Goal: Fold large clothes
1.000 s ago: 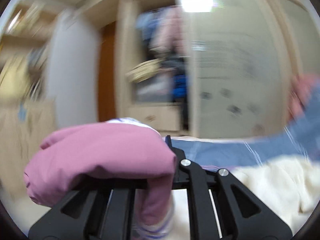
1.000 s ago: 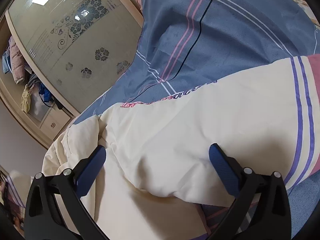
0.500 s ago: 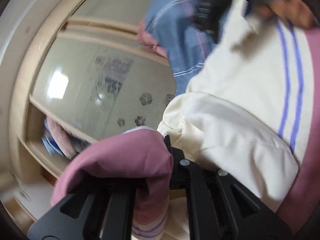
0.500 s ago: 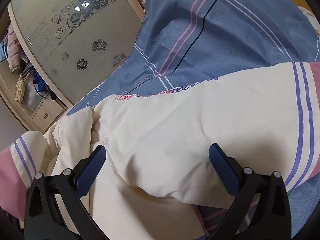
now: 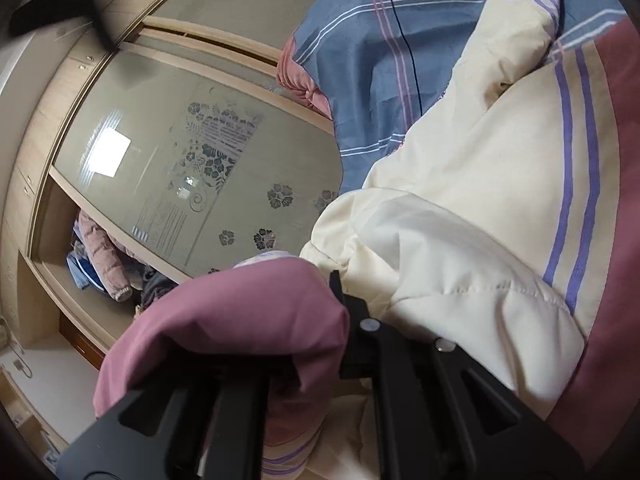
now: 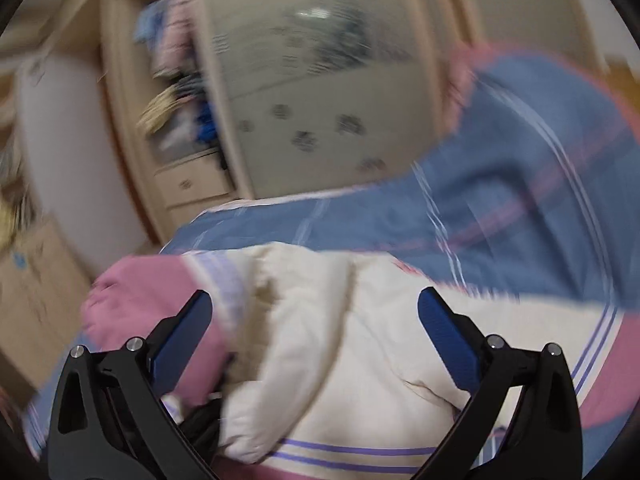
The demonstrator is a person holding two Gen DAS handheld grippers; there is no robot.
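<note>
A large padded jacket, cream with pink panels and purple stripes [image 5: 480,208], lies on the bed. My left gripper [image 5: 320,344] is shut on its pink sleeve end [image 5: 248,316], which drapes over the jaws and hides the fingertips. In the right wrist view the jacket [image 6: 340,340] lies bunched below my right gripper [image 6: 316,320], which is open and empty just above the cream part, its blue pads [image 6: 448,332] wide apart. The pink sleeve [image 6: 136,300] shows at the left there. That view is blurred.
A blue bedsheet with pink and white stripes [image 5: 372,64] covers the bed under the jacket. A wardrobe with a frosted flower-pattern sliding door [image 5: 200,152] stands beyond the bed, its open section [image 6: 176,92] holding hung clothes. A cardboard box [image 6: 36,280] sits at left.
My left gripper has swung with the pink sleeve over the jacket body. My right gripper has lifted and tilted up from the cream fabric, staying open.
</note>
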